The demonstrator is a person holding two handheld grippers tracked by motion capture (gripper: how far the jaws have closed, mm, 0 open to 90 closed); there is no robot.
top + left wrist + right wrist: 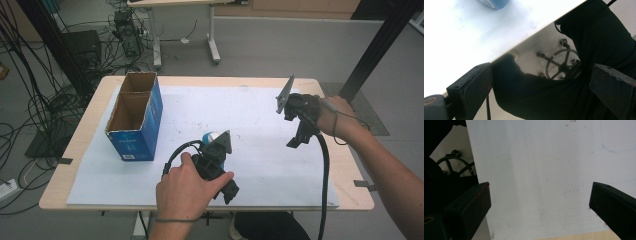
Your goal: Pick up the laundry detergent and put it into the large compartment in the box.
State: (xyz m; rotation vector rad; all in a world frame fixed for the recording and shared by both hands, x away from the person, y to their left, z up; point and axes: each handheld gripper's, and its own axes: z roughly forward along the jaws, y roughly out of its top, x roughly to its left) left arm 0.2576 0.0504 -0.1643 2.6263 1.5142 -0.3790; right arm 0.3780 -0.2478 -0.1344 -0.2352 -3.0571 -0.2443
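The left gripper (229, 192) was held in the person's left hand (187, 192) near the front edge of the table (87, 122), with its black jaws pointing toward the person and down over that edge; in the left gripper view its two jaws stood wide apart, one at each lower corner, and nothing was between them; behind them I could see the white sheet (461, 32), the edge of the table, dark clothing and the wheeled base of a chair (562, 63) on the floor. Just behind this gripper, on the white sheet, lay a small blue and white object (211, 136), partly hidden by the grey plate of the gripper; I could not tell what kind of object it was, and the gripper was not holding it. The right gripper (295, 141) was held in the right hand (332, 117) above the right part of the sheet, well apart from the left one, with the jaws pointing down; in the right gripper view its jaws were also spread wide and empty, above the bare white sheet. An open blue cardboard box (135, 117) with two compartments stood at the left side of the sheet, well apart from both grippers.
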